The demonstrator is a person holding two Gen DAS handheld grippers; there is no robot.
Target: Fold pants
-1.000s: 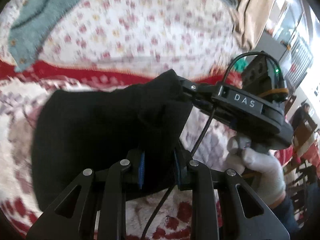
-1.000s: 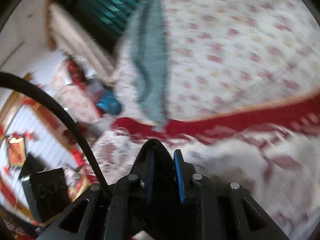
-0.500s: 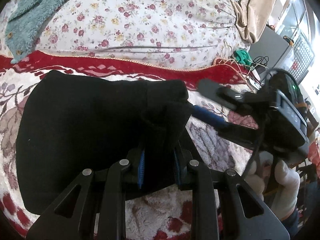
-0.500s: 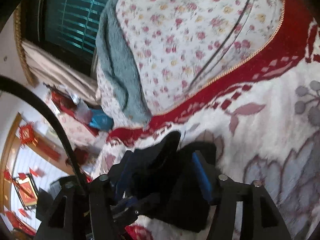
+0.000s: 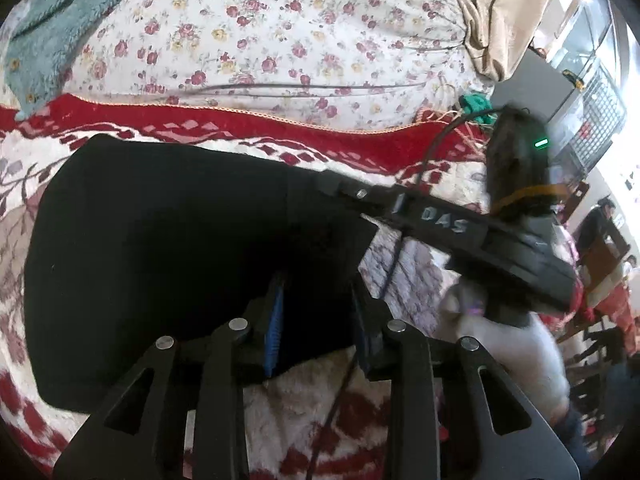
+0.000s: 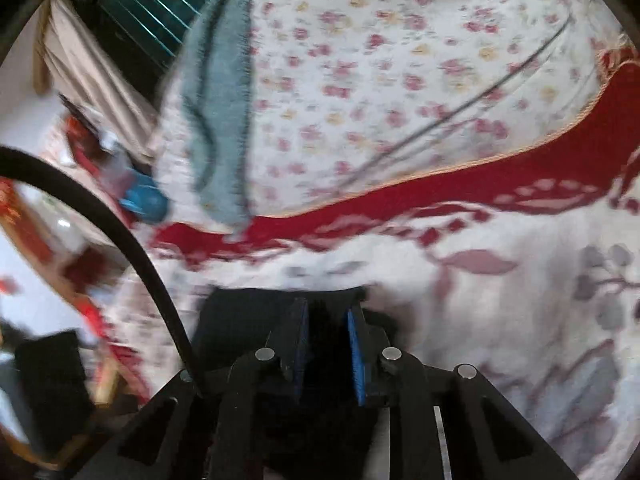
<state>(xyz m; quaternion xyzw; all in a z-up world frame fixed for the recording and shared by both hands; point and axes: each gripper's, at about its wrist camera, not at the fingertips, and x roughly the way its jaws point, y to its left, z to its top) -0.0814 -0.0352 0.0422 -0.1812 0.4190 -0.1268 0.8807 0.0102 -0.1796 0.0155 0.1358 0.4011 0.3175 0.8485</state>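
Note:
The black pants (image 5: 160, 240) lie folded in a thick dark slab on the red and white blanket (image 5: 320, 420). My left gripper (image 5: 318, 312) is shut on the pants' near right edge, with black cloth between its blue pads. My right gripper (image 6: 326, 344) is shut on the pants (image 6: 248, 320) too, cloth filling the gap between its fingers. In the left wrist view the right gripper (image 5: 336, 188) reaches in from the right, its tips at the pants' far right corner.
A floral sheet (image 5: 280, 40) covers the bed beyond the blanket. A teal fleece (image 5: 48, 32) lies at its far left. A tan cloth (image 5: 492, 20) hangs at the upper right. A black cable (image 6: 120, 240) arcs past the right gripper. Furniture and people stand at right.
The right gripper, open half a second ago, has closed on the pants' corner again. The left gripper has kept its hold and the pants lie flatter on the blanket.

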